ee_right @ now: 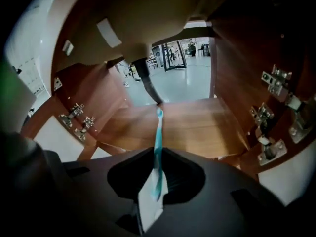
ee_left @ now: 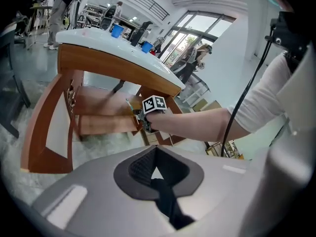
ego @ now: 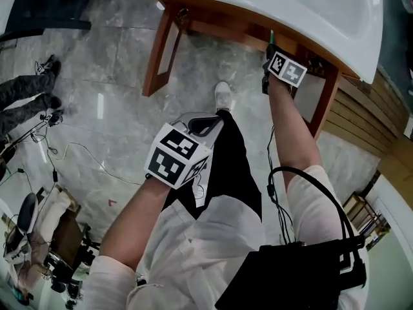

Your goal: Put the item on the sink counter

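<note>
Right gripper view: my right gripper (ee_right: 157, 168) pinched the toothbrush (ee_right: 158, 132), pointing straight ahead, counter (ego: 310, 18) overhead; left gripper (ee_left: 157, 171) squeezed together, empty.

Glossy sink counter (ego: 310, 18), wood cabinet (ego: 158, 55), smooth plastic toothbrush (ee_right: 158, 132)

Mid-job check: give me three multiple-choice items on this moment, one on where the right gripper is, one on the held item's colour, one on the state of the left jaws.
1. Where is the right gripper?
A. over a chair
B. inside the wooden cabinet
C. over a bed

2. What colour is the slim item?
A. red
B. teal
C. yellow

3. How do the left gripper jaws stand?
A. wide apart
B. shut on a cup
C. together, empty

Answers:
1. B, wooden walls, a shelf and hinges surround it.
2. B, the stick between the right jaws is teal.
3. C, its own view shows the jaws meeting with nothing between.
</note>
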Demonstrator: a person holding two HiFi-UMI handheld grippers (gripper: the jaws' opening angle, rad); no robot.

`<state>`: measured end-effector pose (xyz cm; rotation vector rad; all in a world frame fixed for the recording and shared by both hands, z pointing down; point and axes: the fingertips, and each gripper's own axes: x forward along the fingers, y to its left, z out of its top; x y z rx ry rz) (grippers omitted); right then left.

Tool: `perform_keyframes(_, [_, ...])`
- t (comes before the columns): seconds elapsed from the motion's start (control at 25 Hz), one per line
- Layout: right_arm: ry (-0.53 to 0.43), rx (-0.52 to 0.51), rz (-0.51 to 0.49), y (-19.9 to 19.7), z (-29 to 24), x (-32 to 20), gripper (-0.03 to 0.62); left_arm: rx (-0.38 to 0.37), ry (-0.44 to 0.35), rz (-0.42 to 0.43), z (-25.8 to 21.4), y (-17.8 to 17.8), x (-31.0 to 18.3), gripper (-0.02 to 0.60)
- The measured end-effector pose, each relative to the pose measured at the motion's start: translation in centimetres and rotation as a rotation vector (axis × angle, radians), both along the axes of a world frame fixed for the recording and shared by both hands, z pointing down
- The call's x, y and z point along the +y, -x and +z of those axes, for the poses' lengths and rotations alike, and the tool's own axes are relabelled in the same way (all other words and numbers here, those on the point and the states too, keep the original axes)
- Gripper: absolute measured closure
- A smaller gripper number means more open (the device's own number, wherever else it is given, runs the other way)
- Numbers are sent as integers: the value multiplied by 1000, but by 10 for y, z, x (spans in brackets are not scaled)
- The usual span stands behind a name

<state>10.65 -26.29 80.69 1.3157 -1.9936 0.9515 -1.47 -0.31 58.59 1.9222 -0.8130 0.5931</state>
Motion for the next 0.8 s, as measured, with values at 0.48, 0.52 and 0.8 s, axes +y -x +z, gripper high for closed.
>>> perform_keyframes(0.48, [-54, 52, 39, 4, 59, -63, 540, 32, -18, -2, 46, -1, -52, 577])
perform_keyframes(0.52, [-59, 55, 44, 3, 61, -64, 540, 32, -17, -2, 48, 0, -53, 577])
perform_keyframes(0.8, [-71, 77, 26, 6, 62, -62, 538, 29, -27, 5, 52, 5, -51, 577])
